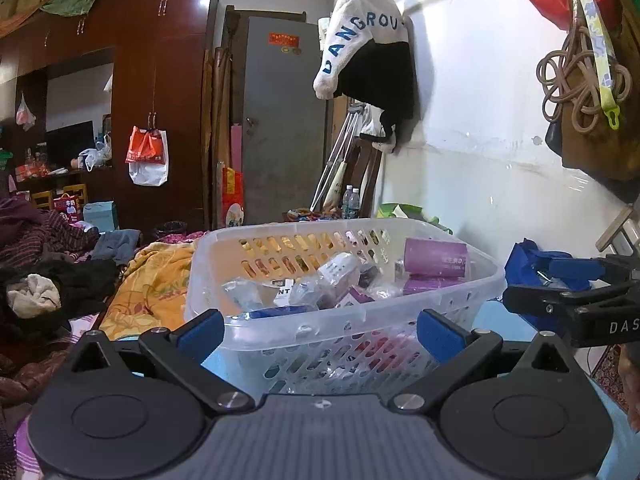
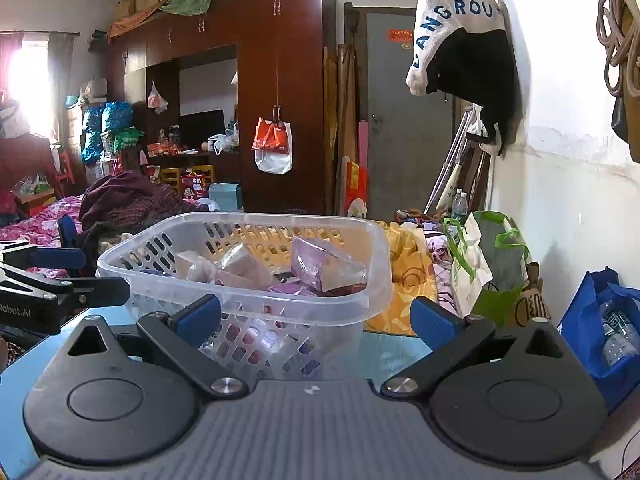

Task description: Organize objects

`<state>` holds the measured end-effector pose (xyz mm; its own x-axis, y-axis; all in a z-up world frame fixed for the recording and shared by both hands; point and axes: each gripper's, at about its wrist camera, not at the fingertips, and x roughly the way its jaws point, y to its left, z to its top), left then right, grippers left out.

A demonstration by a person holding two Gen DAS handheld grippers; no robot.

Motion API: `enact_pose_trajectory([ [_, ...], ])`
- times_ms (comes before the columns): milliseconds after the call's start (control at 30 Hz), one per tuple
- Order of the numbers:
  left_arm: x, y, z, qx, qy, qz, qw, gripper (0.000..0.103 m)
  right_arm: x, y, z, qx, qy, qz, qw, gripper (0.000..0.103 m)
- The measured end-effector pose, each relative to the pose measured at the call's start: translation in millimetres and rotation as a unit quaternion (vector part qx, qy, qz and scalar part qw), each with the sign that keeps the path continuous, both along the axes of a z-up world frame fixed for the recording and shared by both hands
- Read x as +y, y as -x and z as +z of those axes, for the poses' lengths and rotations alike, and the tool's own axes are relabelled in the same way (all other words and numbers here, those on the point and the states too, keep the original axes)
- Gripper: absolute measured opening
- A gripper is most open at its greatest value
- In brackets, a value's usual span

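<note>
Clear slotted basket [image 1: 400, 300] heaped with purple packets [image 1: 436, 258]; both tongs spread apart, empty.

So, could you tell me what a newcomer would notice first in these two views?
Probably the clear basket on the blue table, straight ahead of both open grippers and piled with purple boxes and packets. Next, the white garment with blue letters, hanging high on the right wall. Behind, a dark wardrobe has an orange and white bag hanging from its door.
</note>
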<state>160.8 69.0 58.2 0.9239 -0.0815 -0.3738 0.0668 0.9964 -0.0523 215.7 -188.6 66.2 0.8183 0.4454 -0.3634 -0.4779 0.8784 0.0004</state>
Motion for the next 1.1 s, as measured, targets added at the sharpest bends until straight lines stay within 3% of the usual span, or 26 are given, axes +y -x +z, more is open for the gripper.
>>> enact_pose_trajectory([
  [1100, -8.8, -3.3, 1.4, 0.008, -0.005, 0.008, 0.9999, 0.103, -4.9, 5.4, 0.3, -0.008, -0.009, -0.002, 1.000, 0.103],
])
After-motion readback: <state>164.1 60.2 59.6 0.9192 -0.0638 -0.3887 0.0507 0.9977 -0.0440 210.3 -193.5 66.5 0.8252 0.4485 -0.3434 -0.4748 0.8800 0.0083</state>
